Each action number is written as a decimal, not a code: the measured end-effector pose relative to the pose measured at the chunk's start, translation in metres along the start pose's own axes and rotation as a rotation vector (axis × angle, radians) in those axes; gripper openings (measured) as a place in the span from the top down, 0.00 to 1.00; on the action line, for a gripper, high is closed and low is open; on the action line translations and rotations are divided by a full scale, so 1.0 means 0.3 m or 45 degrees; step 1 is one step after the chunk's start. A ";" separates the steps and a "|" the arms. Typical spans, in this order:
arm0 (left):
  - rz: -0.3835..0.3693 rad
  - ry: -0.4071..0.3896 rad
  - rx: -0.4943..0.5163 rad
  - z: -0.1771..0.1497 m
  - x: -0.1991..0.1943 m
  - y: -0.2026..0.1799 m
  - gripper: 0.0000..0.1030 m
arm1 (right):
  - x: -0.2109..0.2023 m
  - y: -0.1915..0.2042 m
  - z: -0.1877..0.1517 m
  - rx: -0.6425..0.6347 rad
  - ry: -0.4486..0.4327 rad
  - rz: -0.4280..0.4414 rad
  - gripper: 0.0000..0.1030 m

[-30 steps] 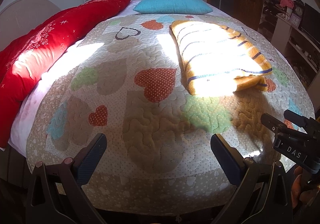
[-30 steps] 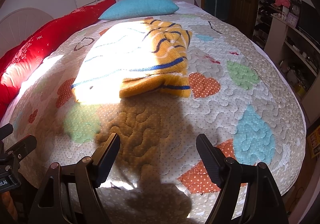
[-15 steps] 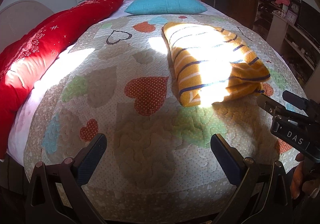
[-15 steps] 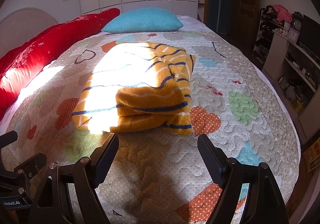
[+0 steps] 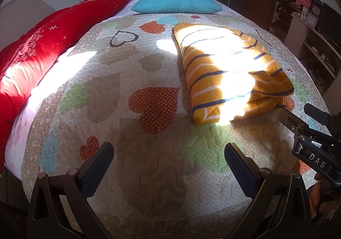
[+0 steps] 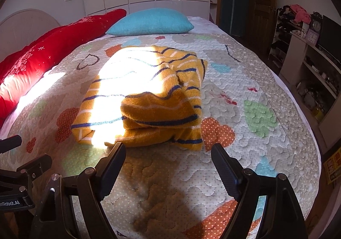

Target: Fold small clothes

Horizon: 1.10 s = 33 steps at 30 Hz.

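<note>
Folded yellow knit sweater with blue and white stripes (image 6: 147, 98) lies on the heart-patterned quilted bed (image 6: 255, 132), just ahead of the right tool (image 6: 168, 153), ahead-right of the left tool (image 5: 168, 153). Both tools spread wide, holding nothing. Sweater's sunlit part washed out, probably 2 layers.

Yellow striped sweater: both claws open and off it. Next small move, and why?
Probably ease the right claw forward to the sweater's near edge. It lies bundled on the quilt directly ahead, fingers spread just short of it; the left claw points at bare quilt beside it.
</note>
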<state>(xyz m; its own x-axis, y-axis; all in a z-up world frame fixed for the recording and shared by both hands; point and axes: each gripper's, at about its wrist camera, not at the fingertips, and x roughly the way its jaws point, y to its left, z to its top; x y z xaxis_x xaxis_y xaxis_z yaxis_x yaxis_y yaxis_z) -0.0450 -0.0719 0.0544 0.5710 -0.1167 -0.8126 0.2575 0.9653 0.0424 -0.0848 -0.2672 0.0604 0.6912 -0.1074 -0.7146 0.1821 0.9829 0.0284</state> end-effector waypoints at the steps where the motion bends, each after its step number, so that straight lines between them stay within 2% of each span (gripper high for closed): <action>1: -0.002 0.002 -0.002 0.001 0.002 0.002 0.00 | 0.000 0.002 0.001 -0.003 -0.002 0.000 0.16; 28: -0.016 0.019 -0.025 0.006 0.025 0.016 0.00 | 0.010 0.023 -0.002 -0.002 0.001 0.018 0.15; 33: -0.055 0.010 -0.037 0.014 0.022 0.015 0.00 | 0.013 0.023 -0.002 0.008 0.010 0.028 0.15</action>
<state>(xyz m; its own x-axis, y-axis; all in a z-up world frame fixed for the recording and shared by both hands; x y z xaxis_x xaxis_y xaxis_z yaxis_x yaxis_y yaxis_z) -0.0367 -0.0693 0.0517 0.5539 -0.1570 -0.8177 0.2589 0.9659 -0.0100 -0.0813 -0.2608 0.0575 0.6896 -0.0843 -0.7193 0.1710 0.9841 0.0486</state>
